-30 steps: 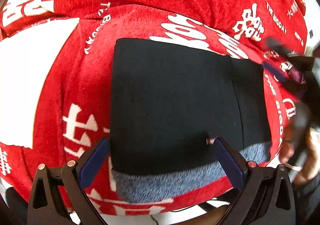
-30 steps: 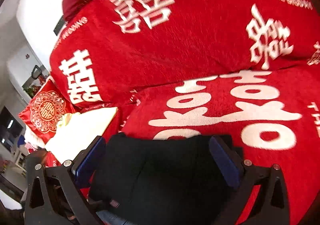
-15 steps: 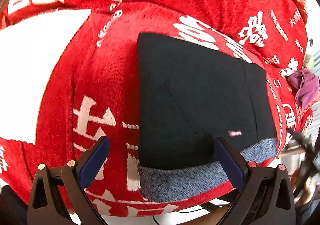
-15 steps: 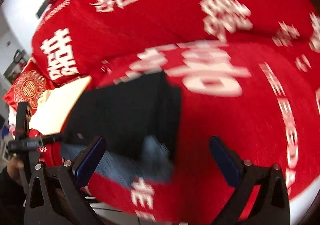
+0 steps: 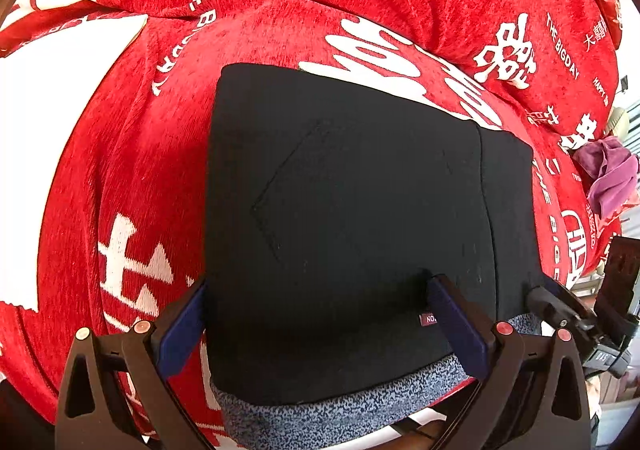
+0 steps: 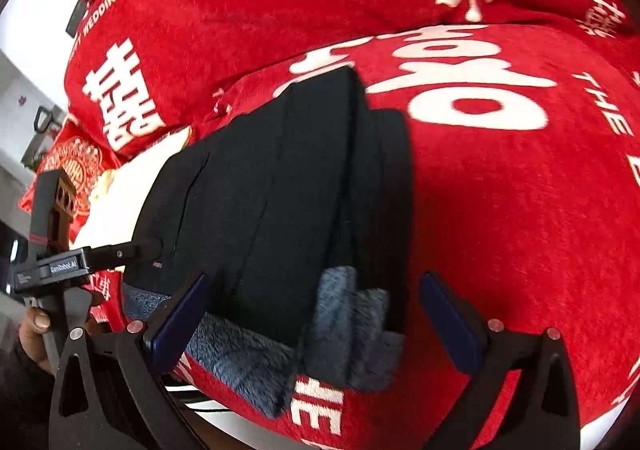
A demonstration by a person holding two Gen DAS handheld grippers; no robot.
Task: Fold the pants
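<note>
Two grippers are hovering at the near edge of the folded pants (image 5: 352, 218), each with its jaws standing wide apart and holding nothing. Nearest the left gripper (image 5: 316, 310), the grey fleecy lining (image 5: 340, 414) is peeking out from under the black outer cloth, right at the front lip of the red sofa cover (image 5: 132, 178). The right gripper (image 6: 312, 314) is looking at the same bundle from its end, where the stacked layers are showing as several edges with more grey fleece bunching out below. Farther back, the pants are lying flat as a neat black rectangle on the seat, reaching toward the backrest. Beyond them, a purple cloth (image 5: 612, 174) is sitting well apart at the sofa's far end. Judging by the lining, the bundle is looking soft, thick and a little springy, light but prone to unfolding; pinching through all the layers at a folded edge, not the loose fleece, seems the safest hold
</note>
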